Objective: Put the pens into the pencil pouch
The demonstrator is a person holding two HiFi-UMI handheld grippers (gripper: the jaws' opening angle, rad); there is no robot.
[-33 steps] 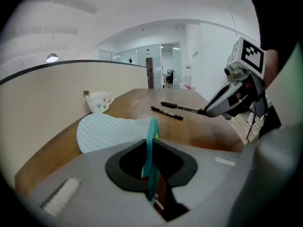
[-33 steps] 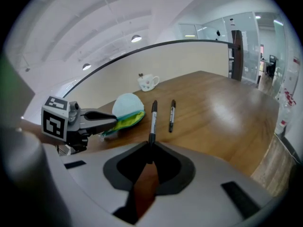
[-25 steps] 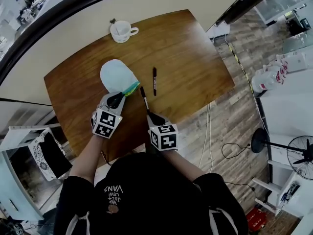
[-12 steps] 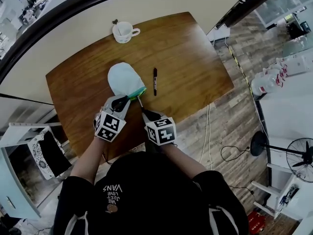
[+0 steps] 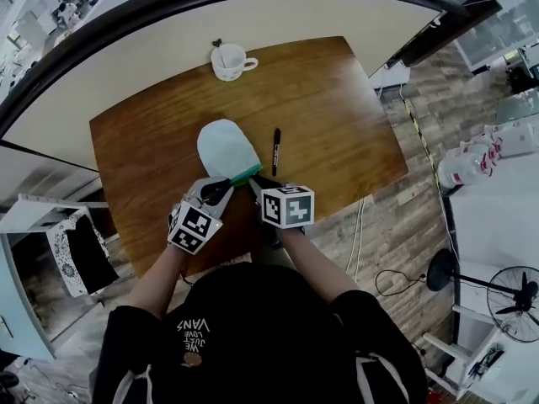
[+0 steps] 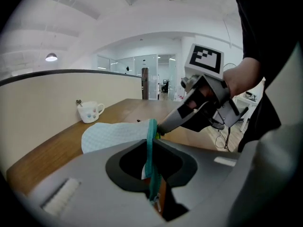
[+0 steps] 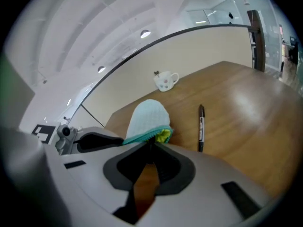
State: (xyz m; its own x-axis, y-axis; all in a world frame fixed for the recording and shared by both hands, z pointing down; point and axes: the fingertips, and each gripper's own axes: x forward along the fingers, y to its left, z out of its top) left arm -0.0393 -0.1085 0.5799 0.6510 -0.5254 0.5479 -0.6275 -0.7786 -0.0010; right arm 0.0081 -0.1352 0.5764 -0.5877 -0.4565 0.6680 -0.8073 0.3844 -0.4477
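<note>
Jaws near-shut both sides: left gripper (image 6: 151,141) clamps teal zipper edge (image 6: 151,126) of pencil pouch (image 5: 226,146), right gripper (image 7: 151,145) seemingly nips pen (image 7: 151,139) at pouch mouth, so hold mouth wide, feed straight; second pen (image 5: 275,150) lies on table (image 5: 337,108) just beside pouch.

From high above the pouch (image 5: 226,146), the head view looks steeply down over the table (image 5: 337,99). Both gripper views sit low at the pouch's mouth, facing the mug (image 5: 229,61) beyond it; all three share both.
</note>
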